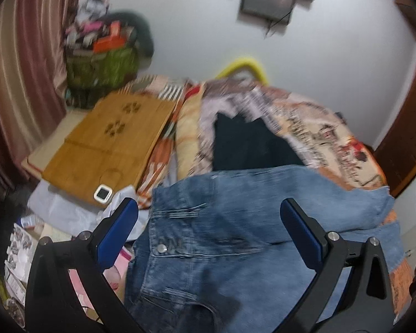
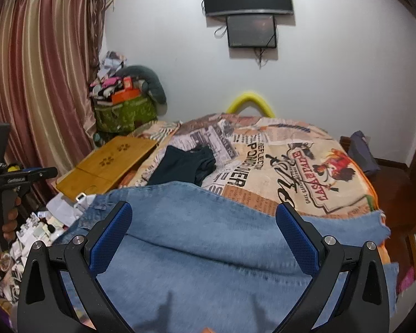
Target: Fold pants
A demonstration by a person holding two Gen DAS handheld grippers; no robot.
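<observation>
Blue denim jeans [image 1: 235, 230] lie spread across the near end of the bed, waistband with a metal button [image 1: 162, 248] toward the left. My left gripper [image 1: 208, 213] hovers open above the waist area, its blue pads wide apart with nothing between them. In the right wrist view the jeans [image 2: 202, 238] fill the foreground, frayed hem [image 2: 381, 224] at the right. My right gripper [image 2: 203, 222] stands open over the leg fabric, holding nothing. The left gripper [image 2: 22, 176] shows at the far left edge with a hand on it.
A dark folded garment [image 2: 184, 166] lies on the printed bedspread [image 2: 305, 166] beyond the jeans. A wooden lap tray [image 2: 105, 163] sits at the bed's left side. A green basket of clutter [image 2: 124, 111] stands by the curtain. Loose items [image 2: 36, 230] litter the floor at left.
</observation>
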